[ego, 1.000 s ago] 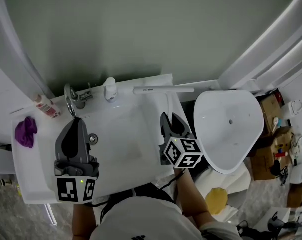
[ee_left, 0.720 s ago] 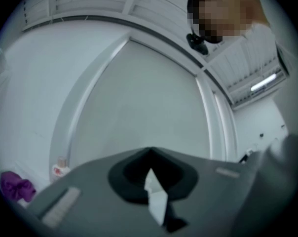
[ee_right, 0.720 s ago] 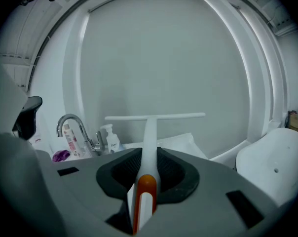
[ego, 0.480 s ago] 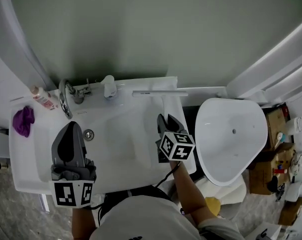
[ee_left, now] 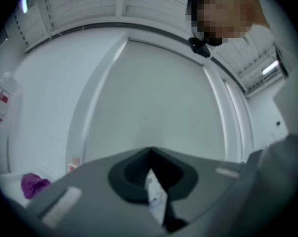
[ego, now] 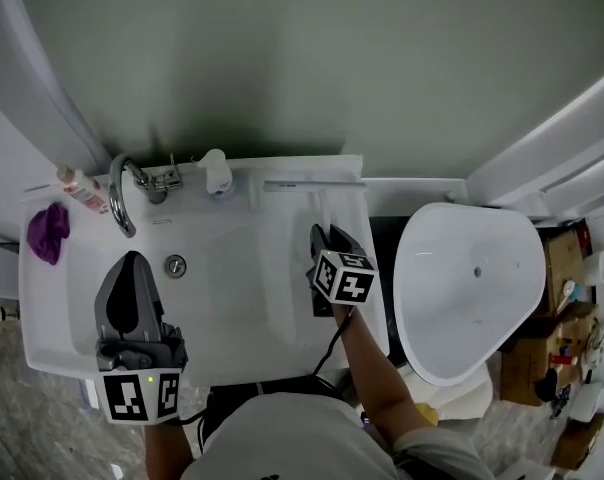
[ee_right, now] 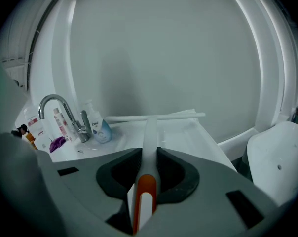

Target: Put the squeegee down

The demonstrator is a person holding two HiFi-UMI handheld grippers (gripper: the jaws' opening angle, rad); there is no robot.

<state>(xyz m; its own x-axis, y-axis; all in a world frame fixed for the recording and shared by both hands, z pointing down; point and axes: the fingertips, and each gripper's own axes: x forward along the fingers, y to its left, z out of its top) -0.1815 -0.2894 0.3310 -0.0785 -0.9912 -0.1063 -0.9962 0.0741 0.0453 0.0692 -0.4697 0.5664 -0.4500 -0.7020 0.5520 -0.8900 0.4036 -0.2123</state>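
Note:
The squeegee (ego: 314, 185) has a white handle with an orange grip (ee_right: 145, 191) and a long white blade (ee_right: 154, 116). My right gripper (ego: 327, 231) is shut on the handle over the sink's right side, pointing at the back wall and tilted down. The blade lies crosswise at the sink's back right rim; whether it touches the rim I cannot tell. My left gripper (ego: 130, 261) hovers over the sink's front left part, jaws together with nothing held. In the left gripper view, that left gripper (ee_left: 150, 152) points at the wall.
The white sink (ego: 42, 298) has a chrome faucet (ego: 119, 193), a soap dispenser (ego: 216, 173), a small bottle (ego: 79, 186) and a purple cloth (ego: 46, 233) along its back and left. A white toilet bowl (ego: 472, 288) stands to the right, with boxes (ego: 567, 278) beyond it.
My right gripper has sunk toward the sink's right side with the squeegee still in it. The left gripper has tilted a little but stayed in place.

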